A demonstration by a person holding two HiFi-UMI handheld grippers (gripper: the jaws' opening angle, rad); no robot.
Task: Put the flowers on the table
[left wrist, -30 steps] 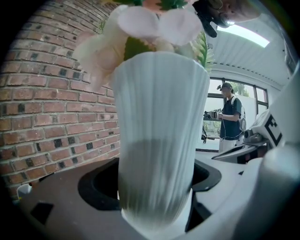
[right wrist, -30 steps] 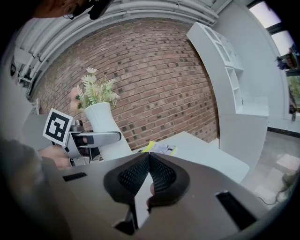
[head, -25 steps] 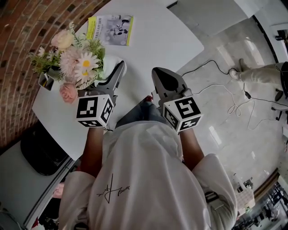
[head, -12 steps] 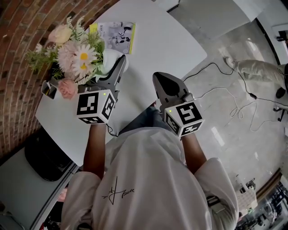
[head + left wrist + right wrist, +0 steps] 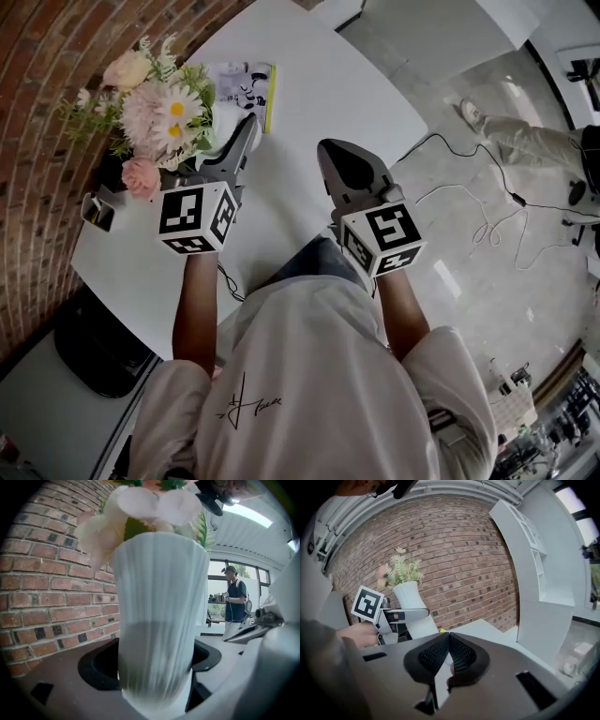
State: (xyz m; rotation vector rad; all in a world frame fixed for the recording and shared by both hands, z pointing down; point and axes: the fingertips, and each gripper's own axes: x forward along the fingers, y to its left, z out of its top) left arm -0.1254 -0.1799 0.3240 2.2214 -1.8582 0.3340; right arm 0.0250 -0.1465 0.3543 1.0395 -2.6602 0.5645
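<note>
White shirt (image 5: pixel 309 375) filled the foreground. Ahead of it, the right gripper (image 5: pixel 349 169) had its jaws pressed together on nothing, above the near edge of the table (image 5: pixel 328 84). The left gripper (image 5: pixel 239 141) clamped a ribbed white vase (image 5: pixel 159 616) low on its body. Pink and white flowers (image 5: pixel 159 112) rose from the vase, over the table's left side. Whether its base touched could not be seen. Beyond lay a booklet (image 5: pixel 246 84), then a brick wall (image 5: pixel 56 56).

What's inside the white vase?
Pink and white flowers rise from the mouth of the white vase. Its opaque ribbed wall covers the stems and whatever else is inside.
</note>
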